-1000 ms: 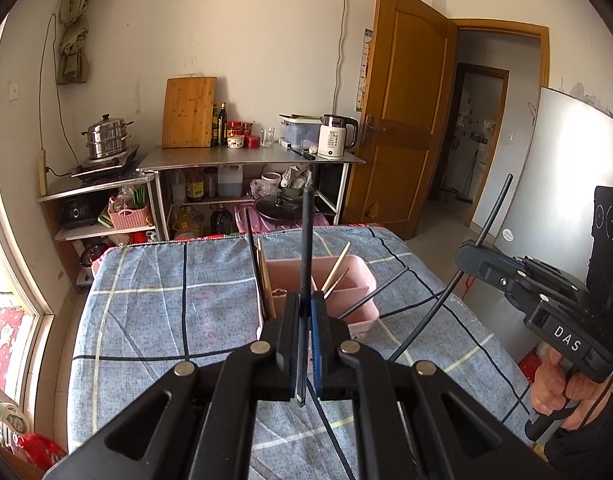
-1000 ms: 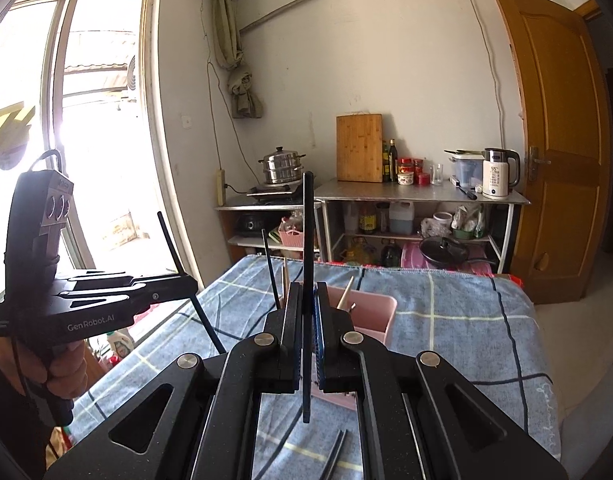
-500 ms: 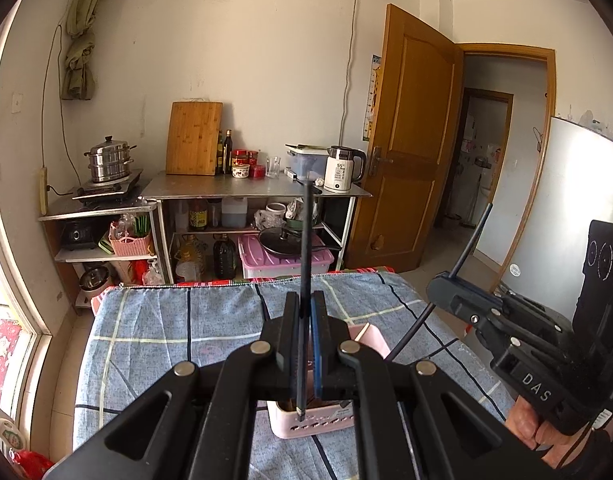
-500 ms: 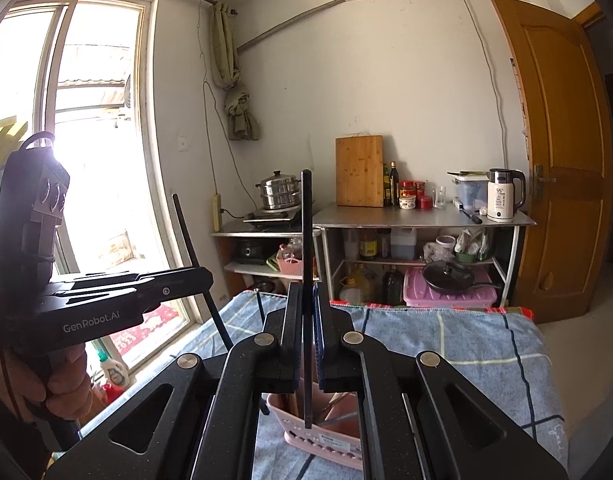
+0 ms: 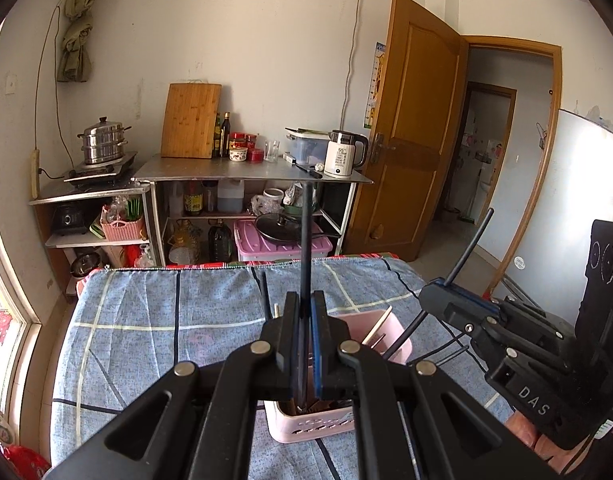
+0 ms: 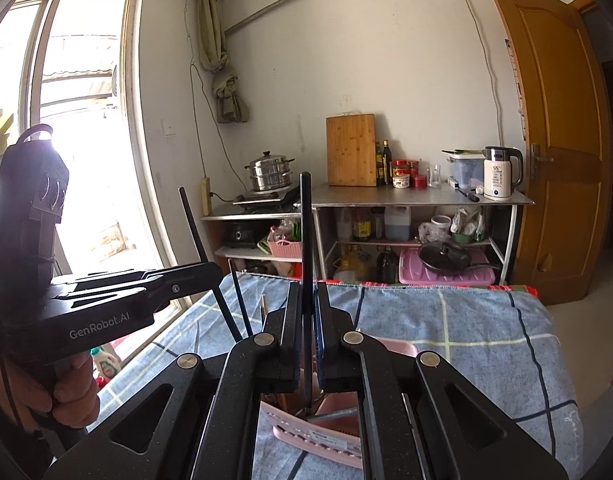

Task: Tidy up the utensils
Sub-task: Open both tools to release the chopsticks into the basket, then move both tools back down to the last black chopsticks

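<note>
Black and slender, a chopstick (image 5: 305,240) stands nearly upright, pinched near its lower end between the pressed-together fingers of the left gripper (image 5: 303,320); its lower tip hangs over the pink utensil basket (image 5: 398,340); a second black chopstick (image 6: 306,248), equally thin and straight, is clamped the same way in the right gripper (image 6: 306,320), its tip also over the basket's mouth; inside the basket lean pale wooden chopsticks (image 5: 377,326) and more dark ones; the basket sits on a blue checked cloth (image 5: 146,320) covering the table; beyond stands a metal shelf (image 5: 246,172) bearing a cutting board (image 5: 191,126) and a white kettle (image 5: 342,154).
</note>
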